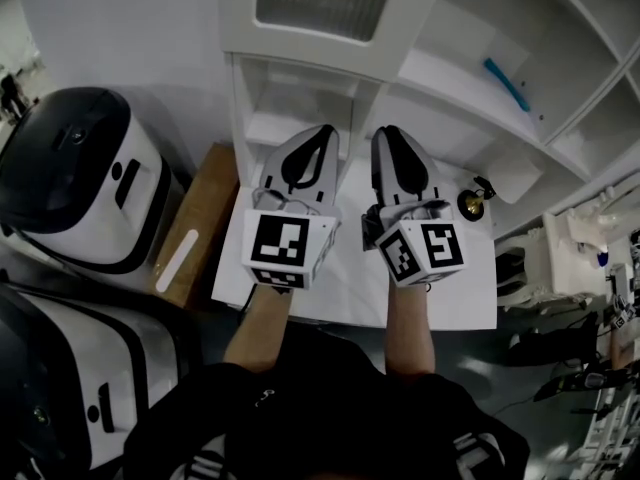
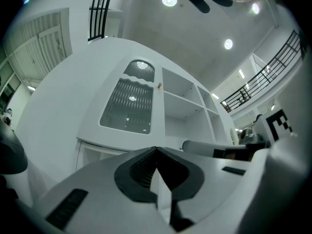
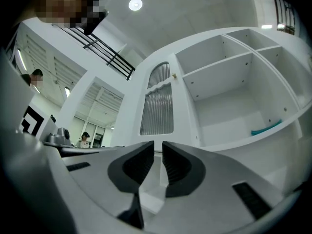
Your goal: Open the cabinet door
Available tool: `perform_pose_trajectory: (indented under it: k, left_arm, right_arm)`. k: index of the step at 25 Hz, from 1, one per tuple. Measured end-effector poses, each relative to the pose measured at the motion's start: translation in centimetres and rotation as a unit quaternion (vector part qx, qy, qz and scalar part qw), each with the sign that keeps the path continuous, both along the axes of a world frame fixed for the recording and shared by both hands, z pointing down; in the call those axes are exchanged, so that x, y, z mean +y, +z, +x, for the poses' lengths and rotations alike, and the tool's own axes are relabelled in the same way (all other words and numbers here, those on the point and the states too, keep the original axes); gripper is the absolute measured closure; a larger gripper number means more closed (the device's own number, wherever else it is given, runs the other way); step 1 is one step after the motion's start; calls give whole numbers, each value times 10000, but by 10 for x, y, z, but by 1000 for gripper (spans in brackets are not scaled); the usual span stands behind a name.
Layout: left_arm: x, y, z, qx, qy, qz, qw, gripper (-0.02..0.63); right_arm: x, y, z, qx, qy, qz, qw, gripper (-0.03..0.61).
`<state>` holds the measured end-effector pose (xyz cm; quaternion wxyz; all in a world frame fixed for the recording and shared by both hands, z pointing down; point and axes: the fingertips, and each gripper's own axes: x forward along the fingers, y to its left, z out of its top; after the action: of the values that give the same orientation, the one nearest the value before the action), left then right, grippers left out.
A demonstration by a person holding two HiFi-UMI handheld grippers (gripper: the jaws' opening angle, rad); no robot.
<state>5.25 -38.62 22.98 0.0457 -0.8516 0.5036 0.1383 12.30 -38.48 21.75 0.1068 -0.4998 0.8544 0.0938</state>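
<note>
The white cabinet has a door with a ribbed glass panel (image 1: 315,3) on its upper left; it lies flush with the cabinet front. The same door (image 2: 129,106) carries a small knob (image 2: 159,85) on its right edge, also visible as the knob (image 3: 173,75) in the right gripper view. Both grippers are held side by side in front of the cabinet, below the door and apart from it. My left gripper (image 1: 316,133) (image 2: 156,149) is shut and empty. My right gripper (image 1: 392,133) (image 3: 158,145) shows a narrow gap between its jaws, with nothing in it.
Open shelves (image 3: 229,91) fill the cabinet's right side, one holding a teal object (image 1: 508,83). A small brass object (image 1: 470,203) stands on the low white table (image 1: 350,298) under the grippers. A cardboard box (image 1: 195,223) and black-and-white machines (image 1: 80,178) sit at the left.
</note>
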Motion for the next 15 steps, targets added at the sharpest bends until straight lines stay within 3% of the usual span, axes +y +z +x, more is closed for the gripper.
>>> perform_pose_trajectory:
  k: [2, 12, 15]
  left_arm:
    - [-4, -1, -2, 18, -11, 5, 10000, 603]
    - [-33, -1, -4, 15, -30, 49, 10000, 603]
    - [-44, -4, -3, 9, -22, 91, 10000, 603]
  right_arm:
    - [-6, -4, -2, 36, -41, 13, 10000, 494]
    - [-48, -16, 2, 143, 61, 130, 9998, 430]
    - [-62, -19, 6, 120, 132, 119, 9998, 383]
